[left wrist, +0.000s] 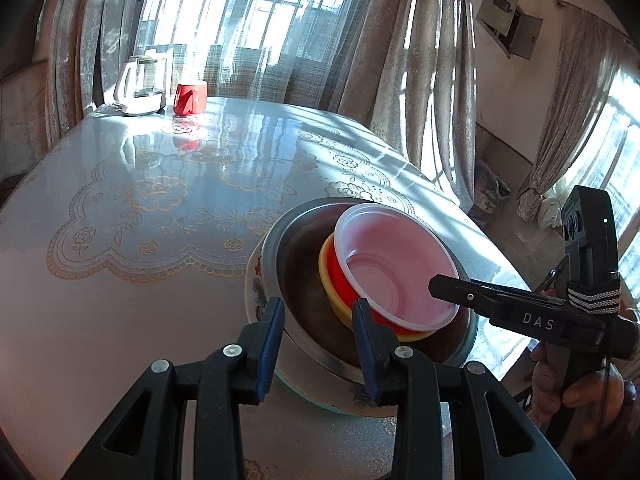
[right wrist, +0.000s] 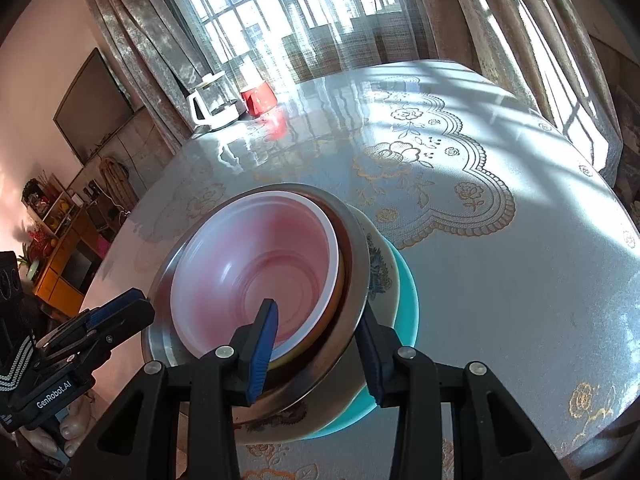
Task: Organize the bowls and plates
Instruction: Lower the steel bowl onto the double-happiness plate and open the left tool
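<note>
A stack stands near the table's front edge: a teal plate, a floral ceramic bowl, a steel bowl, then a yellow bowl holding a red-and-white plastic bowl, both tilted. My left gripper straddles the steel bowl's near rim. One finger is outside and one inside by the yellow bowl, with a gap at the pads. My right gripper has one finger inside the plastic bowl and the other outside the steel rim. It looks shut on those nested walls.
A glass kettle and a red cup stand at the far end of the lace-covered table. Curtains and windows lie beyond. The table's edge runs close to the stack's right side. A hand holds the right gripper.
</note>
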`<move>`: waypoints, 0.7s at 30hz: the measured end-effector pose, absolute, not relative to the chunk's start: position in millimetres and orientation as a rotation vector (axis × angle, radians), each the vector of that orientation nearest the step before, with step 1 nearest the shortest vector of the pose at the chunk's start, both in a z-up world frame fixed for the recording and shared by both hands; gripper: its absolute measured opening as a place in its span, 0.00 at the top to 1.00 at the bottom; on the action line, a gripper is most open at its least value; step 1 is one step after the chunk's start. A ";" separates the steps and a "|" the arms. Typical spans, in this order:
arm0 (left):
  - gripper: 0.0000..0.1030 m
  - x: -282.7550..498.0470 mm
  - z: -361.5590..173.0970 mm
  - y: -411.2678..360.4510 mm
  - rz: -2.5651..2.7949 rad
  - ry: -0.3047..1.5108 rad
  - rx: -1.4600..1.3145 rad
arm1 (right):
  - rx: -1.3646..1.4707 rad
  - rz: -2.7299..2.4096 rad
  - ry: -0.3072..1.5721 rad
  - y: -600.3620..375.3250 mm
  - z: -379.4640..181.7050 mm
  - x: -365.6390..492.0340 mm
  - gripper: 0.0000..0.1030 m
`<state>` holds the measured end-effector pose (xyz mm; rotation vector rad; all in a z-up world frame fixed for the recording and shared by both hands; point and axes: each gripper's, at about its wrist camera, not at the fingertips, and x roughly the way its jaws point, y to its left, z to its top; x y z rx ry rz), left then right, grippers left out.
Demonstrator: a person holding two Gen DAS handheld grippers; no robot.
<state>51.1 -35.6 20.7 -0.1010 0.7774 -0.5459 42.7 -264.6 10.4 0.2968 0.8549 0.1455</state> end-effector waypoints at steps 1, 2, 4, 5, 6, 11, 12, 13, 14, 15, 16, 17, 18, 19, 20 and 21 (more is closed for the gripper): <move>0.67 51.0 20.6 -36.1 -0.545 0.776 -0.100 | 0.298 0.141 0.851 -265.5 10.5 42.7 0.66; 0.67 50.7 20.9 -36.5 -0.545 0.776 -0.098 | 0.305 0.141 0.849 -267.0 10.2 43.0 0.68; 0.67 50.5 21.4 -36.2 -0.551 0.781 -0.103 | 0.313 0.146 0.851 -268.8 9.6 43.0 0.69; 0.67 50.2 21.9 -35.8 -0.553 0.784 -0.109 | 0.313 0.147 0.851 -269.0 9.5 42.7 0.69; 0.67 50.2 22.4 -35.4 -0.552 0.783 -0.111 | 0.313 0.147 0.851 -269.2 9.6 42.3 0.69; 0.67 49.1 23.2 -34.3 -0.535 0.778 -0.101 | 0.310 0.149 0.857 -266.6 8.5 41.8 0.69; 0.67 49.3 23.0 -33.9 -0.532 0.780 -0.103 | 0.309 0.149 0.859 -265.3 8.5 41.4 0.69; 0.67 49.3 22.8 -33.6 -0.528 0.780 -0.104 | 0.310 0.150 0.861 -264.7 8.2 41.4 0.69; 0.67 48.9 22.8 -33.2 -0.525 0.780 -0.103 | 0.310 0.150 0.862 -264.3 7.7 41.6 0.69; 0.67 48.2 22.6 -33.0 -0.523 0.779 -0.102 | 0.308 0.149 0.863 -264.2 7.4 42.2 0.69; 0.66 48.0 22.3 -33.1 -0.520 0.779 -0.100 | 0.307 0.149 0.863 -263.7 7.2 42.8 0.69; 0.66 47.5 22.1 -33.1 -0.515 0.779 -0.098 | 0.305 0.149 0.862 -263.1 7.1 42.7 0.69; 0.66 47.2 21.6 -33.0 -0.510 0.779 -0.097 | 0.304 0.151 0.861 -262.6 6.9 42.7 0.69; 0.66 46.8 21.0 -32.7 -0.508 0.781 -0.096 | 0.301 0.153 0.860 -261.8 6.8 42.8 0.71; 0.66 45.9 20.5 -32.5 -0.507 0.782 -0.096 | 0.297 0.152 0.859 -261.5 6.6 42.4 0.71; 0.66 45.3 20.1 -32.7 -0.505 0.783 -0.096 | 0.296 0.152 0.858 -261.0 6.3 41.9 0.71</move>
